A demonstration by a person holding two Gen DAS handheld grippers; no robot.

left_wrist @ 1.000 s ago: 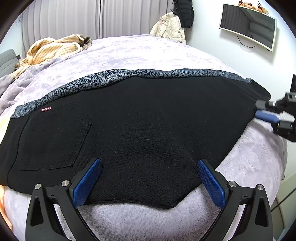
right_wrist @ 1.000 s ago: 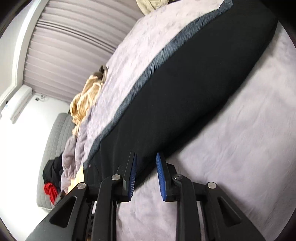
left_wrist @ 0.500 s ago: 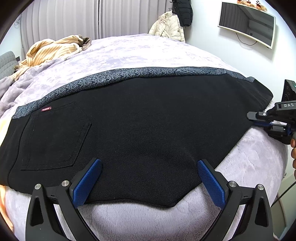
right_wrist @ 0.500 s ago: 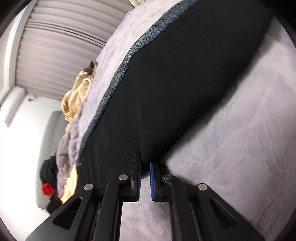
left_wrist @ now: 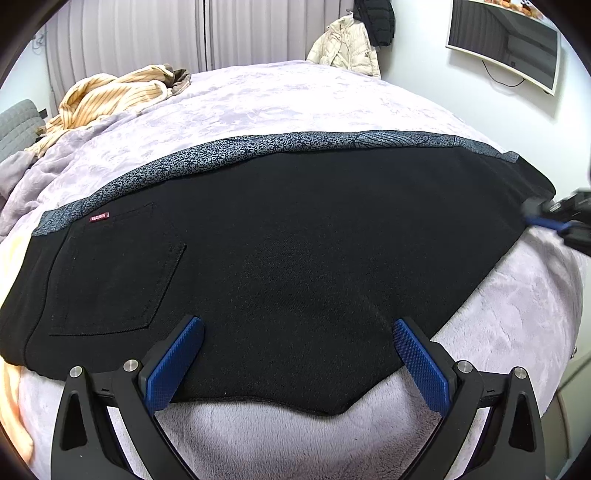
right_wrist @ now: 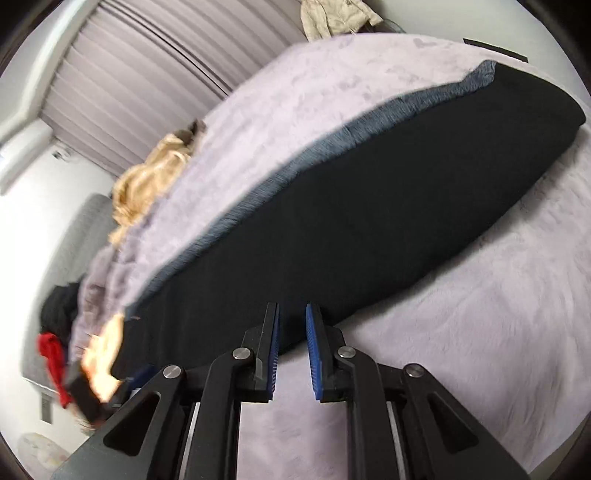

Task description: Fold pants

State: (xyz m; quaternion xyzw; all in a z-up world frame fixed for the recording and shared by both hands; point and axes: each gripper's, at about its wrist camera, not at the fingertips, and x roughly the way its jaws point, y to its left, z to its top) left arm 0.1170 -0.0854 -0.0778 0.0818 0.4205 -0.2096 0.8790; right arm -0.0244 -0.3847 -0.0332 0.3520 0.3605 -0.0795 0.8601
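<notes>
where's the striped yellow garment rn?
Left wrist view, far upper left: the striped yellow garment lies bunched on the lilac blanket, beyond the black pants, near the curtains.

A bed with a plush lilac cover [left_wrist: 314, 99] carries black pants [left_wrist: 295, 258] along its near edge and a crumpled yellow striped garment [left_wrist: 110, 96] at its far left corner.

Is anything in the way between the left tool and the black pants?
No. The left tool is open right over the near edge of the pants on the bed. Nothing visible lies between them.
</notes>
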